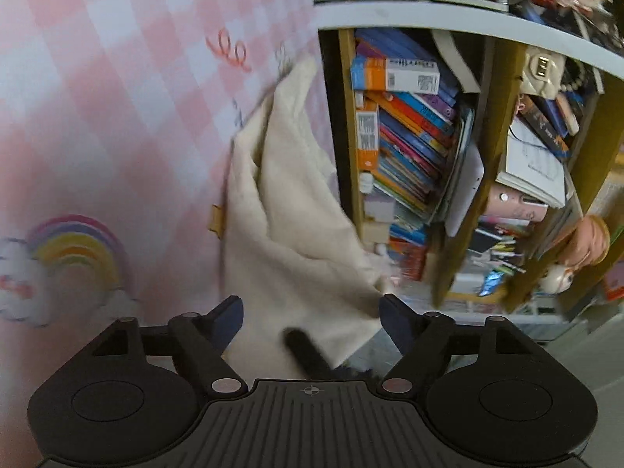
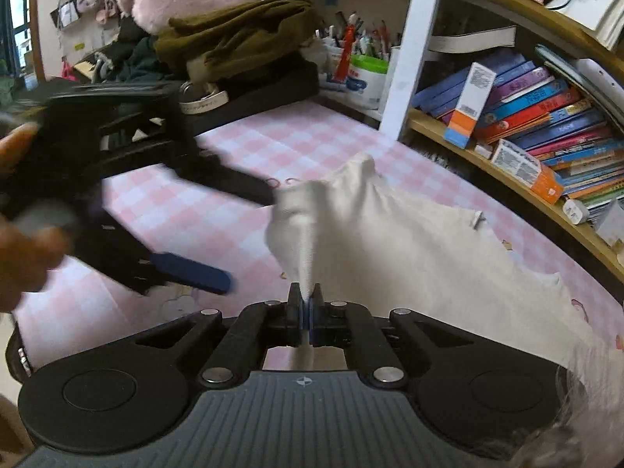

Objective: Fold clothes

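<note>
One cream garment (image 2: 409, 249) lies mid-frame on the pink checked sheet (image 2: 273, 144); the right gripper (image 2: 305, 300) pinches its fabric, the left gripper (image 1: 311, 314) gapes wide, and the bookshelf (image 2: 518, 117), upper right, is crammed with books.

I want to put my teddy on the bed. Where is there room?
The pink checked sheet is bare between the cream garment and the dark pile with the olive cloth. More lies bare around the rainbow print. Beside the bookshelf it is crowded: the garment lies there, pinched by the right gripper; the left gripper is open.
</note>
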